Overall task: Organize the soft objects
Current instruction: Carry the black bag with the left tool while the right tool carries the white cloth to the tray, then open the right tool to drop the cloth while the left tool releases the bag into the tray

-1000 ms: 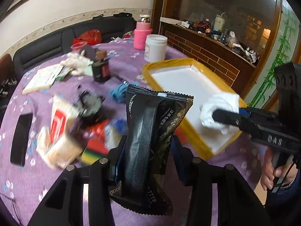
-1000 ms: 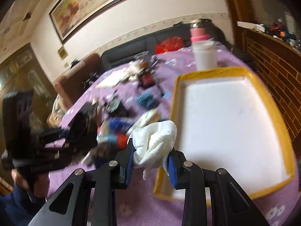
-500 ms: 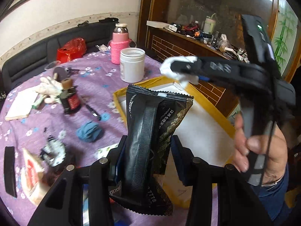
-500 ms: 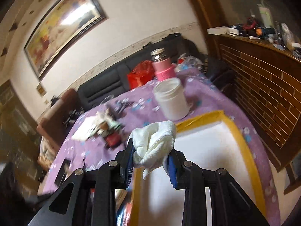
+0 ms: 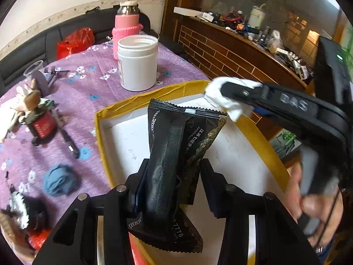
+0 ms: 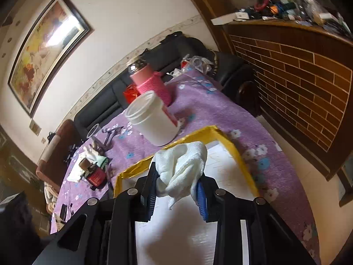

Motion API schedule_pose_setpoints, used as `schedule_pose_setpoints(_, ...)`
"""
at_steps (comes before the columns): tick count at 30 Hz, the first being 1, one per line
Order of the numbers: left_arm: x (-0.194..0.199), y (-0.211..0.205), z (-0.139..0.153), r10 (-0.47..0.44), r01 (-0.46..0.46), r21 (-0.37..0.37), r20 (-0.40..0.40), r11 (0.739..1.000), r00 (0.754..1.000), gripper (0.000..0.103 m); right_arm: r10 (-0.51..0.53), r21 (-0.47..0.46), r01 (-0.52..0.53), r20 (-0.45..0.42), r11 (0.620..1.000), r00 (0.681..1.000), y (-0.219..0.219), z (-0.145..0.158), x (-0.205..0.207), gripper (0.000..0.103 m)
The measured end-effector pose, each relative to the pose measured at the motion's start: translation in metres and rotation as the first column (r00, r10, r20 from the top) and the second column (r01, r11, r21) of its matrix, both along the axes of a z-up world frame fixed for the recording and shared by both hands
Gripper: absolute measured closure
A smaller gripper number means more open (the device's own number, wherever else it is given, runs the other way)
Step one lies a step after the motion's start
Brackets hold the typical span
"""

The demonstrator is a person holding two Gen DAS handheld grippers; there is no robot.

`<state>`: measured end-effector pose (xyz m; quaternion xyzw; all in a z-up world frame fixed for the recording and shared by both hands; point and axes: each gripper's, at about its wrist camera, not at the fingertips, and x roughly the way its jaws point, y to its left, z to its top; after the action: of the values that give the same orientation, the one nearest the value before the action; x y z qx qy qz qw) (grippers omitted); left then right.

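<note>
My left gripper (image 5: 173,187) is shut on a black soft packet (image 5: 176,150) with gold pattern, held upright over the yellow-rimmed white tray (image 5: 260,137). My right gripper (image 6: 176,190) is shut on a crumpled white cloth (image 6: 181,165), held above the tray's far corner (image 6: 233,148). In the left wrist view the right gripper (image 5: 220,92) comes in from the right with the white cloth (image 5: 229,101) at its tip, above the tray's far edge. A blue cloth ball (image 5: 59,182) lies on the purple tablecloth left of the tray.
A white jar (image 5: 138,63) and a pink-sleeved bottle (image 5: 126,25) stand beyond the tray. A red-labelled dark bottle (image 5: 42,123), a pen and a white glove lie at the left. A brick-faced counter (image 6: 297,77) runs along the right.
Both grippers have moved forward over the tray, still holding their objects. The right gripper has dropped lower and tilted, now near the tray's far corner.
</note>
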<state>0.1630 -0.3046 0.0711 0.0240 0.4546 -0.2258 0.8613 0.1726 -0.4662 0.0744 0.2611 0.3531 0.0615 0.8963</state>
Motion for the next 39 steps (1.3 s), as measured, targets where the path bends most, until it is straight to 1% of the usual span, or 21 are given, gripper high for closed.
schedule_pose_setpoints(5,0.021,-0.011,-0.013,0.021,-0.020,0.013,-0.036,1.000,0.999,0.059,0.006,0.008,-0.006,-0.055,1.000,0.998,-0.001,-0.016,0.010,0.070)
schedule_pose_setpoints(10,0.030,-0.009,-0.025,0.054,-0.053,0.015,-0.060,0.998,0.997,0.059,0.021,-0.009,-0.022,-0.084,1.000,0.996,0.007,-0.024,0.014,0.070)
schedule_pose_setpoints(12,0.034,-0.007,-0.032,0.066,-0.065,0.019,-0.081,0.998,0.995,0.059,0.032,-0.015,-0.033,-0.103,0.999,0.994,0.012,-0.029,0.018,0.070)
schedule_pose_setpoints(15,0.037,-0.005,-0.039,0.067,-0.067,0.002,-0.109,0.998,0.992,0.059,0.035,-0.021,-0.037,-0.120,0.999,0.992,0.016,-0.034,0.020,0.068)
schedule_pose_setpoints(18,0.036,-0.005,-0.045,0.072,-0.073,0.003,-0.113,0.997,0.991,0.059,0.032,-0.025,-0.036,-0.128,0.999,0.991,0.015,-0.037,0.021,0.068)
schedule_pose_setpoints(20,0.035,-0.004,-0.045,0.072,-0.073,-0.005,-0.112,0.997,0.991,0.058,0.035,-0.022,-0.038,-0.133,0.999,0.990,0.016,-0.038,0.023,0.066)
schedule_pose_setpoints(21,0.034,-0.004,-0.044,0.072,-0.074,-0.010,-0.110,0.997,0.991,0.058,0.037,-0.023,-0.041,-0.136,0.999,0.990,0.016,-0.038,0.023,0.063)
schedule_pose_setpoints(22,0.033,-0.003,-0.043,0.074,-0.076,-0.011,-0.108,0.997,0.991,0.056,0.040,-0.021,-0.043,-0.144,0.999,0.989,0.017,-0.039,0.024,0.058)
schedule_pose_setpoints(23,0.033,-0.003,-0.043,0.076,-0.077,-0.011,-0.108,0.997,0.991,0.053,0.042,-0.017,-0.045,-0.149,0.999,0.988,0.017,-0.040,0.024,0.056)
schedule_pose_setpoints(24,0.033,-0.003,-0.042,0.076,-0.079,-0.015,-0.110,0.997,0.991,0.052,0.045,-0.014,-0.048,-0.150,0.999,0.988,0.018,-0.040,0.025,0.052)
schedule_pose_setpoints(27,0.031,-0.002,-0.042,0.078,-0.081,-0.019,-0.115,0.997,0.990,0.051,0.043,-0.013,-0.045,-0.143,0.999,0.989,0.017,-0.038,0.023,0.049)
schedule_pose_setpoints(29,0.030,-0.001,-0.042,0.078,-0.081,-0.025,-0.120,0.996,0.990,0.051,0.040,-0.011,-0.042,-0.142,0.999,0.989,0.016,-0.037,0.022,0.044)
schedule_pose_setpoints(32,0.028,-0.001,-0.039,0.076,-0.081,-0.033,-0.122,0.996,0.990,0.051,0.033,-0.011,-0.035,-0.131,0.999,0.991,0.015,-0.034,0.019,0.044)
schedule_pose_setpoints(39,0.012,0.004,-0.026,0.070,-0.074,-0.038,-0.092,0.997,0.993,0.048,0.009,-0.003,-0.010,-0.090,1.000,0.996,0.010,-0.023,0.011,0.044)
